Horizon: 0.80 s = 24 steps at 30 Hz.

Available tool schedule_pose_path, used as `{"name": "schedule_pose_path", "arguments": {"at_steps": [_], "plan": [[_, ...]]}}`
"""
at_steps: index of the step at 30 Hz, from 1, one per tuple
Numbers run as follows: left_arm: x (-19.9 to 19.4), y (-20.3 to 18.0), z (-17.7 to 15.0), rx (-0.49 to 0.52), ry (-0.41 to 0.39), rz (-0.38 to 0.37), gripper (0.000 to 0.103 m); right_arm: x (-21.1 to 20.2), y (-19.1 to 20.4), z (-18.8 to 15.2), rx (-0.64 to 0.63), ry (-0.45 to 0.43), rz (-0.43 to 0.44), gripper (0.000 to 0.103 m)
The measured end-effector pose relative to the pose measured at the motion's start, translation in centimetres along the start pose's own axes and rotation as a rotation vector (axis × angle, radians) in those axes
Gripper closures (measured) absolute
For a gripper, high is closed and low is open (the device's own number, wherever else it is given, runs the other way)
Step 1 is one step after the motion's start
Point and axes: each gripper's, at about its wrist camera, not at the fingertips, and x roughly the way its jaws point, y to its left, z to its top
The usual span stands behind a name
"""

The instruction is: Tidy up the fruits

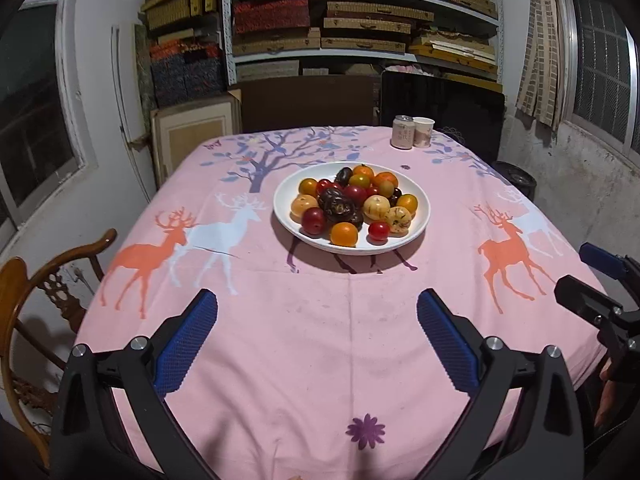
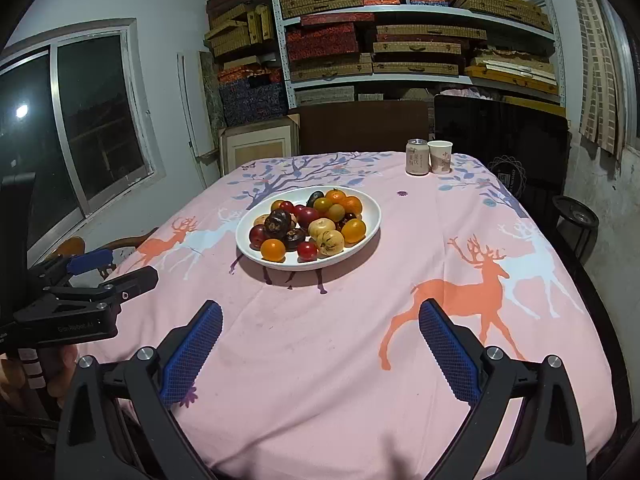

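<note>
**Fruits heaped on one white plate, both claws spread and holding nothing**

Fruits (image 1: 351, 206) lie piled on a white plate (image 1: 420, 216) at the centre of the left wrist frame, resting on the pink deer-print cloth of the worktop (image 1: 320, 340). Going left to right in that frame: a wooden chair (image 1: 24, 280) shows at the lower left edge; the left claw (image 1: 317, 308) fills the bottom, its blue pads wide apart with only cloth between them; a drink can (image 1: 402, 132) and a paper cup (image 1: 423, 132) stand just beside each other above and right of the plate, near the far edge of the worktop. At the right edge the right claw (image 1: 576, 276) pokes in from the side, its fingers parted.

In the right wrist frame, the left claw (image 2: 116, 268) enters at the left edge, the plate (image 2: 370, 216) sits left of centre, and the right claw (image 2: 320, 316) stands wide apart along the bottom, empty. Shelves (image 2: 420, 32) stacked with boxes fill the top.
</note>
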Motion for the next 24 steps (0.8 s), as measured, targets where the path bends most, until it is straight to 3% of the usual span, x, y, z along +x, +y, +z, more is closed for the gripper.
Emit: {"name": "schedule_pose_path", "arguments": {"at_steps": [11, 21, 24], "plan": [[-1.4, -0.4, -0.6, 0.026, 0.002, -0.005, 0.005, -1.6, -0.1, -0.4, 0.017, -0.013, -0.013, 0.004], [-1.4, -0.2, -0.3, 0.021, -0.014, 0.037, 0.005, -1.7, 0.0, -0.4, 0.022, -0.005, -0.005, 0.004], [-1.0, 0.1, -0.3, -0.002, 0.007, 0.011, 0.005, -1.7, 0.0, -0.5, 0.023, -0.001, -0.003, 0.004]]}}
